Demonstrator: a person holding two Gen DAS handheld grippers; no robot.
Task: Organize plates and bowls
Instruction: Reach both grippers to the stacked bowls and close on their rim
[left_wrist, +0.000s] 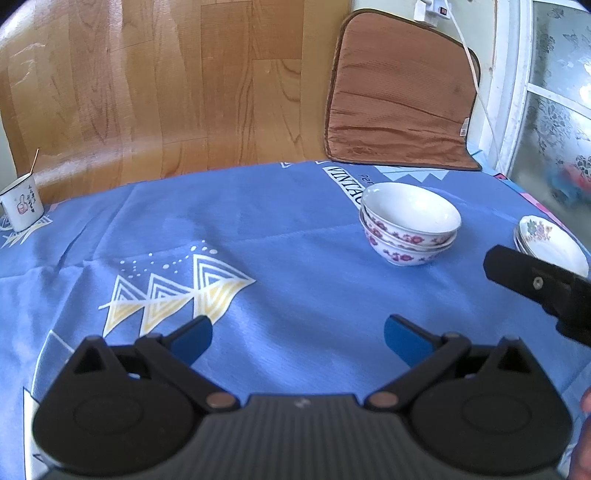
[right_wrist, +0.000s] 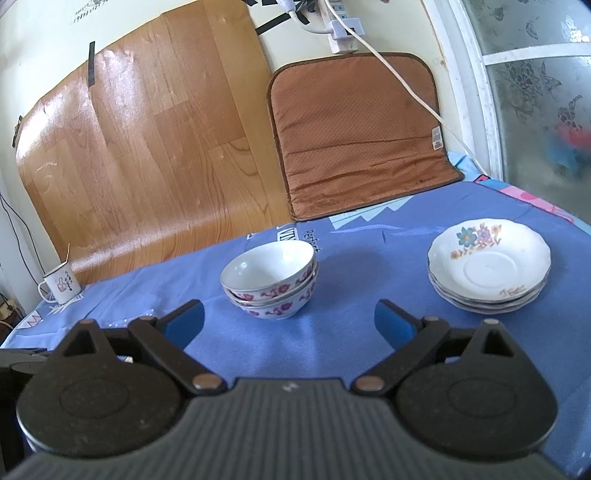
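Observation:
A stack of white bowls with purple flowers (left_wrist: 410, 225) (right_wrist: 271, 280) stands on the blue tablecloth (left_wrist: 295, 266) (right_wrist: 332, 332). A stack of white floral plates (right_wrist: 489, 267) (left_wrist: 550, 243) sits to its right. My left gripper (left_wrist: 298, 338) is open and empty, hovering over the cloth, left of and nearer than the bowls. My right gripper (right_wrist: 289, 323) is open and empty, just in front of the bowls; part of its black body (left_wrist: 543, 284) covers the near edge of the plates in the left wrist view.
A white enamel mug (left_wrist: 22, 205) (right_wrist: 61, 286) stands at the table's far left. A wood-grain board (left_wrist: 147, 81) (right_wrist: 147, 147) and a brown mat (left_wrist: 402, 96) (right_wrist: 362, 136) lean against the back wall. A frosted window (right_wrist: 535, 92) is on the right.

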